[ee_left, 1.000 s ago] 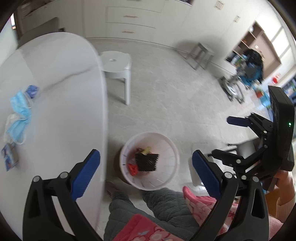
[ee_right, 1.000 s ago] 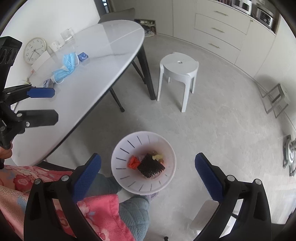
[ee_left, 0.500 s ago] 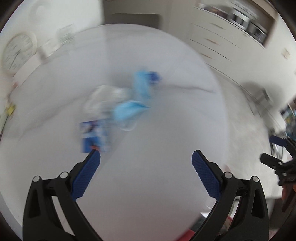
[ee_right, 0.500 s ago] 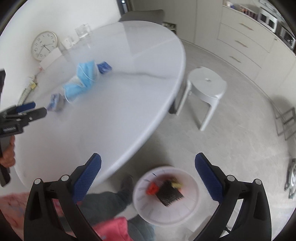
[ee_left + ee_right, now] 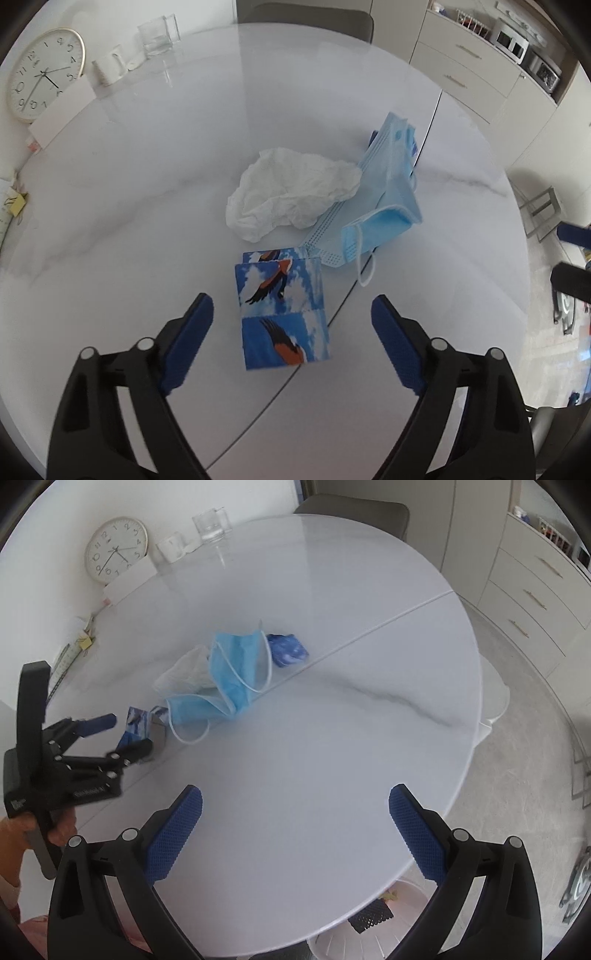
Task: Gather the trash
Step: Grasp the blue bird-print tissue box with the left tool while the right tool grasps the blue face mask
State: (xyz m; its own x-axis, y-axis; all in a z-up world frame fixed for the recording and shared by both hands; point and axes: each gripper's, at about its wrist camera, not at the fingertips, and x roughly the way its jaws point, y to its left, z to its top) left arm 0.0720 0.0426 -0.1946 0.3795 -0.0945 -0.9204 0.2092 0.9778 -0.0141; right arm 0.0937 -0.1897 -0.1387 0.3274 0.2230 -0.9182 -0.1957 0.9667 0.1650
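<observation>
A blue packet with a bird print [image 5: 282, 310] lies on the white table [image 5: 147, 206], between the open fingers of my left gripper [image 5: 291, 323]; it also shows in the right wrist view [image 5: 137, 725]. Behind it lie a crumpled white tissue [image 5: 291, 192] and blue face masks [image 5: 384, 199]. In the right wrist view the masks [image 5: 229, 675] sit mid-table with a small blue wrapper [image 5: 288, 650] beside them. My right gripper [image 5: 295, 827] is open and empty above the table's near part. The white trash bin [image 5: 369, 926] shows below the table edge.
A wall clock [image 5: 40, 74], a white mug [image 5: 109, 68], a glass [image 5: 159, 35] and a white box [image 5: 61, 112] stand at the table's far left. A chair [image 5: 306, 16] is behind the table. Cabinets [image 5: 535, 590] line the right wall.
Both grippers swung up from the trash bin on the floor to the table. My left gripper has closed in on the bird-print packet, which now sits between its open fingers.
</observation>
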